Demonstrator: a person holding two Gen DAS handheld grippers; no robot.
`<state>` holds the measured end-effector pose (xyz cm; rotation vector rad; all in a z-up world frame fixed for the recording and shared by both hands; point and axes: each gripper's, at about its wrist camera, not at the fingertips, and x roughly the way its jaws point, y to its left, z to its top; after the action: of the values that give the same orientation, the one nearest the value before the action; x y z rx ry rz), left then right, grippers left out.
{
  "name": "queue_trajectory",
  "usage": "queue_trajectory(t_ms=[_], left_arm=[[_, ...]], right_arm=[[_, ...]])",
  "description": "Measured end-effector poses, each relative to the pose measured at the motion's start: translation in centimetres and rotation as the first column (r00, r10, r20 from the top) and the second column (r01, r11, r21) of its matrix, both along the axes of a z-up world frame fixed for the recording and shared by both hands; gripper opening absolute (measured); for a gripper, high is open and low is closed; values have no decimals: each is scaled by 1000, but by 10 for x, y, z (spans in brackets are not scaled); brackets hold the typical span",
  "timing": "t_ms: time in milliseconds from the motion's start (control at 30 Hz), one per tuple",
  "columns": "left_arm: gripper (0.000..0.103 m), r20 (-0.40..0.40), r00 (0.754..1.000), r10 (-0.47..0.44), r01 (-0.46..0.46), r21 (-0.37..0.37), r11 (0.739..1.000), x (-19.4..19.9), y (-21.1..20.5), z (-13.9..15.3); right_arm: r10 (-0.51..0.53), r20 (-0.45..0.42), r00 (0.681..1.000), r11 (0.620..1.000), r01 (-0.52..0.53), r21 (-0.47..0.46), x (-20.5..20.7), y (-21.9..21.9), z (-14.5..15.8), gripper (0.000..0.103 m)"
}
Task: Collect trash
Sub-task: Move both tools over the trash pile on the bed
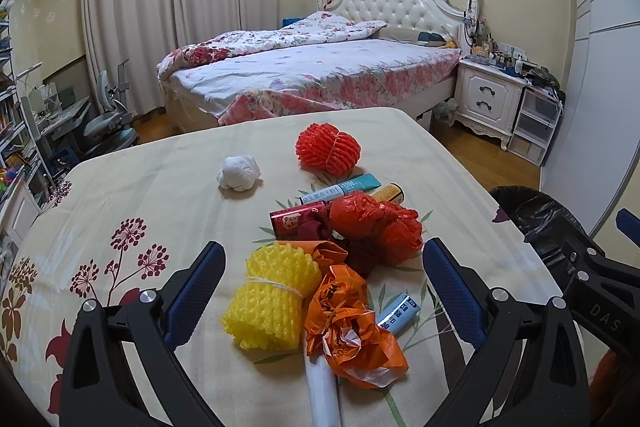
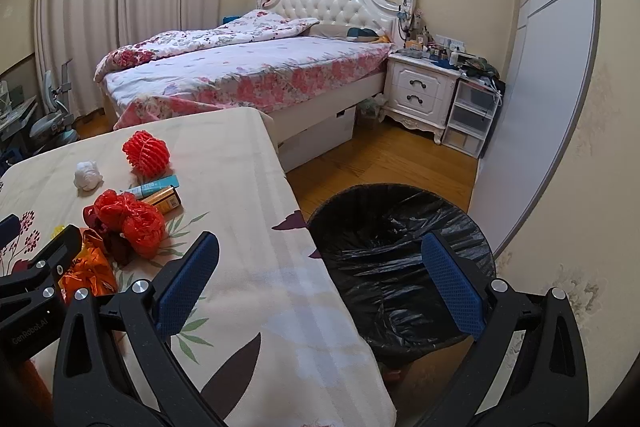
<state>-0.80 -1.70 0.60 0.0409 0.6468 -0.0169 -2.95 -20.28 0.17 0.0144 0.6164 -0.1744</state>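
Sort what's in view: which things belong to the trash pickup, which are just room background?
Job: yellow foam net, orange bag, red bag, red foam net, white wad, lined bin.
Background: bed, nightstand, curtains.

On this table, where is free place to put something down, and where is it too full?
Free: the cloth left of the white tissue ball and yellow foam net, and the strip between the red plastic bag and the table edge beside the black-lined bin. Crowded: the centre pile around the orange bag and packets.
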Motion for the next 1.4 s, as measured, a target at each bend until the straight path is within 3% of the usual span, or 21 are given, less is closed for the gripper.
queue_trajectory(t_ms=[1400], left_arm=[[96, -10, 1000, -12, 12, 2, 1000, 0, -4, -10]], right_arm=[[-9, -4, 1000, 1000, 9, 2, -9, -3, -2, 99]])
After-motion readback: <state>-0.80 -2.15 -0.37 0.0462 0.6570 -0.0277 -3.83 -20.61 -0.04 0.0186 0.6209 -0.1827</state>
